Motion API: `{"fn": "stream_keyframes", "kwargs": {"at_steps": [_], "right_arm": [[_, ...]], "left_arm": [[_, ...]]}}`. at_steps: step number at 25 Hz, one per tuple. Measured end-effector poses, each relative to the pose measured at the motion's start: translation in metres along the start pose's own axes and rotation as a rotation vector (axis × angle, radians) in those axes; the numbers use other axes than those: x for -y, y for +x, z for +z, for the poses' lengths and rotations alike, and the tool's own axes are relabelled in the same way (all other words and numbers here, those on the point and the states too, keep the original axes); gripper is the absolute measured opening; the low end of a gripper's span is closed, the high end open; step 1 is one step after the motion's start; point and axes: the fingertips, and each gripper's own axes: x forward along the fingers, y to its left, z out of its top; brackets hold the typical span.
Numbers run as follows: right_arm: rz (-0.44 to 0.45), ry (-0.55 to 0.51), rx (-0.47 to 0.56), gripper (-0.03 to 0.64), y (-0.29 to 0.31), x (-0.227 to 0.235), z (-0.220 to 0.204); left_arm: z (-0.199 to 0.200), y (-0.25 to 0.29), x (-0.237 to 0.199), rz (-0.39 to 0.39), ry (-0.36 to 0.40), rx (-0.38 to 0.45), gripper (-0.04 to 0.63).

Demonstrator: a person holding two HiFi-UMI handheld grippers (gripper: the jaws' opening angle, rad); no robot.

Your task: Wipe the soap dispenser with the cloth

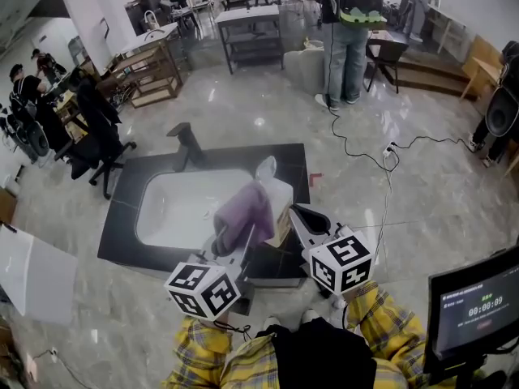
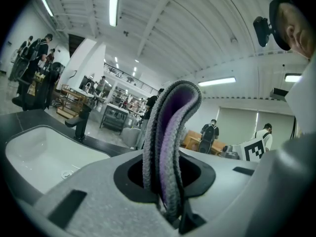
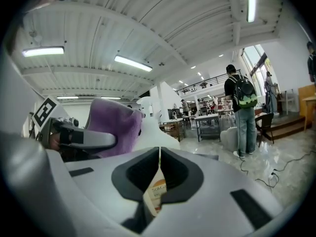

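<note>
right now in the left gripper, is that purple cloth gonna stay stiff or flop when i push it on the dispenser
Probably floppy: the cloth folds over itself above the left gripper, which is shut on it. Its fuzzy looped pile likely grips rather than slides.

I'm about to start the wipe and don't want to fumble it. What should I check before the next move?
1. Left tongs shut on the cloth: ok. The folded cloth stands up between them.
2. Right tongs shut on the dispenser: ok. They clamp its thin labelled edge.
3. Cloth pressed against the dispenser: cannot tell. They sit side by side, and contact is unclear.
4. Dispenser held over the counter, beside the sink: ok.
5. Bystander away from the counter: ok.
</note>
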Motion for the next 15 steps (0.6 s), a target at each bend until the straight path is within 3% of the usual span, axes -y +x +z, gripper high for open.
{"fn": "stream_keyframes", "kwargs": {"at_steps": [15], "right_arm": [[0.013, -0.008, 0.070, 0.008, 0.017, 0.002, 0.018]], "left_arm": [[-0.028, -0.002, -0.025, 0.022, -0.038, 0.015, 0.072]]}}
